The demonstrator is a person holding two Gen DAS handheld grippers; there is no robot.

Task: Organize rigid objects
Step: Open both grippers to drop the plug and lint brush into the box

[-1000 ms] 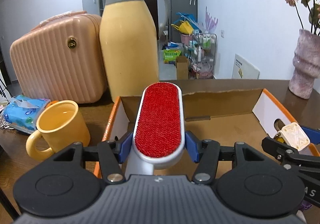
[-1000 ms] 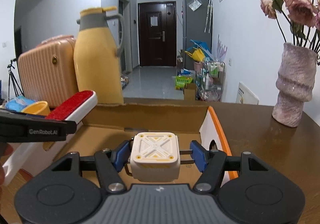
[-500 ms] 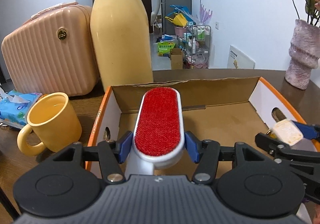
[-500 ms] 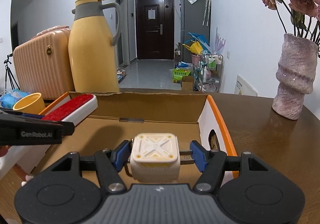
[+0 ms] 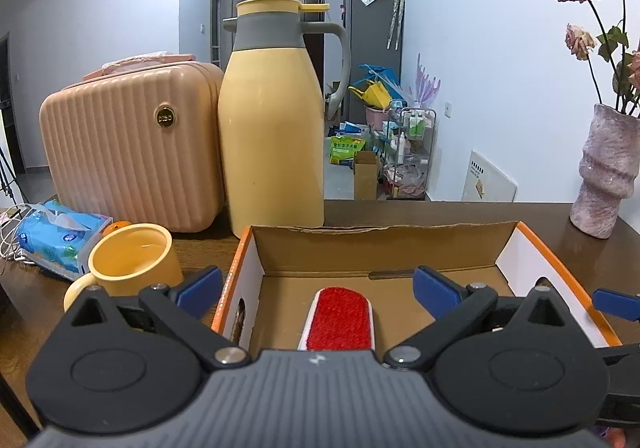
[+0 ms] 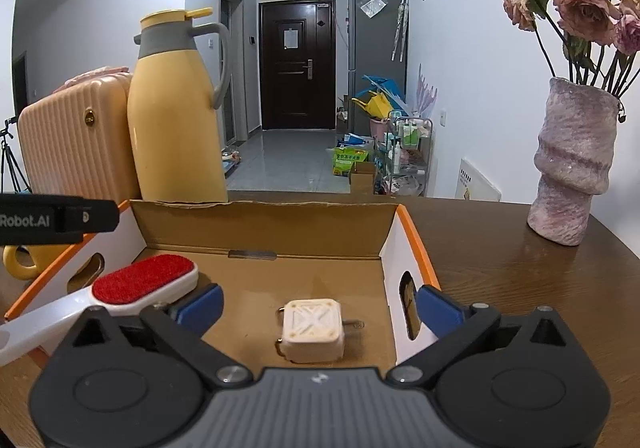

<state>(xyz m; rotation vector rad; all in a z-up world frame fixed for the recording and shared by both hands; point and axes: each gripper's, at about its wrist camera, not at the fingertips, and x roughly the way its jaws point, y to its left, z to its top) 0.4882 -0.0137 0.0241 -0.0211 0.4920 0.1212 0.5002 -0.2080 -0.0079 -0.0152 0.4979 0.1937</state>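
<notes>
A red-faced white lint brush (image 5: 339,321) lies in the open cardboard box (image 5: 376,244), its handle resting over the near left wall in the right wrist view (image 6: 144,282). My left gripper (image 5: 318,284) is open and empty above it. A cream square plug-like block (image 6: 313,329) lies on the box floor (image 6: 280,276). My right gripper (image 6: 318,304) is open and empty, its blue pads either side of the block and above it.
A yellow thermos jug (image 5: 274,127) and a pink ribbed case (image 5: 132,147) stand behind the box. A yellow mug (image 5: 128,264) and a blue tissue pack (image 5: 60,238) sit left. A pink vase (image 6: 572,163) with dried roses stands right on the brown table (image 6: 520,280).
Both grippers have opened and drawn back. The brush and the cream block have been let go and now lie in the box.
</notes>
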